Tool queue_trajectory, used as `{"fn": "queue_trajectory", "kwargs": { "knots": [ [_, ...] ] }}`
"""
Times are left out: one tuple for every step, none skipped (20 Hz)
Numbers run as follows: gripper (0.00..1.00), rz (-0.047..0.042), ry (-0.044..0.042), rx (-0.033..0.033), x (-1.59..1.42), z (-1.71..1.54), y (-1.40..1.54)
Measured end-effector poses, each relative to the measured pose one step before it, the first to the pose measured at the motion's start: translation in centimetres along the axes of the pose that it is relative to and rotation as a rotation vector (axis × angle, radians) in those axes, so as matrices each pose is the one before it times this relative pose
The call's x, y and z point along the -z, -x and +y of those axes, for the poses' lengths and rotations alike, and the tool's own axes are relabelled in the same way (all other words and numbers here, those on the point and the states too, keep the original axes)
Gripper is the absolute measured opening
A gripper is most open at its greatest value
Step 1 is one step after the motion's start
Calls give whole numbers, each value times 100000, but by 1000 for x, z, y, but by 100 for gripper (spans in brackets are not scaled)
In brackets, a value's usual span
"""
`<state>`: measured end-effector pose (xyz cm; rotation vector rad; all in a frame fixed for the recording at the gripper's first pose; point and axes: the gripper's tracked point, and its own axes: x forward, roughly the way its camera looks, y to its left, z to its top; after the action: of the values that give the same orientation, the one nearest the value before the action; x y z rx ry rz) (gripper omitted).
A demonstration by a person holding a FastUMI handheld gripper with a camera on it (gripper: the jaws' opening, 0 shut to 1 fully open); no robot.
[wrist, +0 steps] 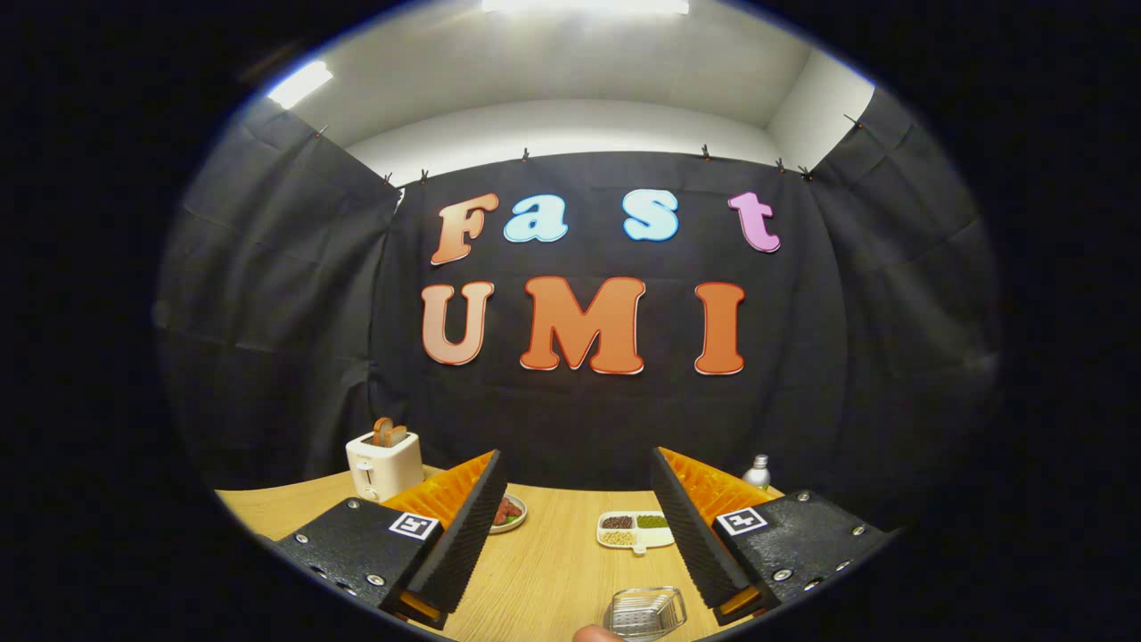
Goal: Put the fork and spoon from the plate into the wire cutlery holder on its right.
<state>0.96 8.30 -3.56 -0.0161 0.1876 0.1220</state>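
The shiny silver wire cutlery holder (pixel 644 612) sits on the light wooden desk (pixel 553 571). It is a small basket made of thin metal wires, with rounded corners and an open top. It stands upright between the two wide-apart fingers of the tongs (pixel 570 544), down near their bases, and I cannot tell if anything is inside it.

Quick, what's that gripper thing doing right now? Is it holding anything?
Gripper: open, fingers wide apart, holding nothing, above the wooden table.
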Motion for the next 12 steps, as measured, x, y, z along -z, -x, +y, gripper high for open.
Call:
{"fn": "queue_trajectory", "kwargs": {
  "knots": [
    [97, 3199, -1314, -2447, 773, 1192, -250],
    [97, 3710, -1313, -2598, 988, 1185, -335],
    [97, 4180, -793, -2275, 1031, 1089, -317],
    [96, 4168, -472, -1982, 987, 1004, -271],
    [95, 3271, -350, -1788, 684, 977, -376],
    [95, 2683, -491, -1406, 636, 940, -380],
    [95, 3210, -336, -1143, 817, 922, -488],
    [95, 4233, -168, -1021, 1144, 893, -575],
    [95, 4586, -222, -1563, 1091, 978, -448],
    [95, 4455, -72, -2088, 1167, 1166, -348],
    [95, 4952, 147, -1938, 1172, 1149, -540],
    [95, 4888, 584, -1092, 1313, 966, -705]
  ]
}}
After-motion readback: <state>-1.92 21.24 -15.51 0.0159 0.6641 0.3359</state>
